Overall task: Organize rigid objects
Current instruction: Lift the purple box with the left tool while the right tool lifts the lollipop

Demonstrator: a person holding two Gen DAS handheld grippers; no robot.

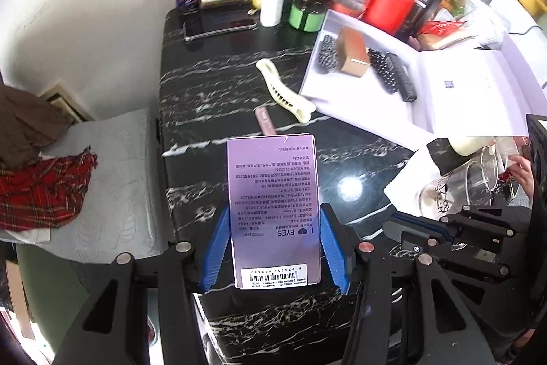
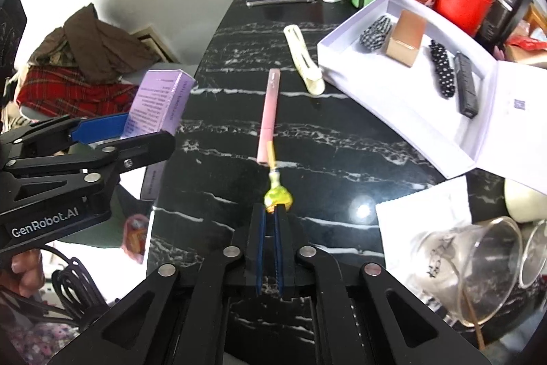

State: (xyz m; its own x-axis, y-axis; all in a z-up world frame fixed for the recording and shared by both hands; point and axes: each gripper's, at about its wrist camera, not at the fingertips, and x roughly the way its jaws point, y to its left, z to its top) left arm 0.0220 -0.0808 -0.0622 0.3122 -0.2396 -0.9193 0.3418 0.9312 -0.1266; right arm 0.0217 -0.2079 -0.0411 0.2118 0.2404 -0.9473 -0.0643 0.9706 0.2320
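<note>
"EYES" on gripped purple box (image 1: 275, 211)

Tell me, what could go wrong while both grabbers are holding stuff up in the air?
1. The right gripper pinches only the very end of the yellow-green stick, so it might swing or slip out.
2. The left gripper holds the tall purple box near its bottom; it could tilt.
3. The white tray already holds four things, so a dropped-in box may knock the brown box.

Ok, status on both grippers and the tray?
Left gripper shut on purple box. Right gripper shut on yellow-topped stick. White tray open; cream clip beside it.
</note>
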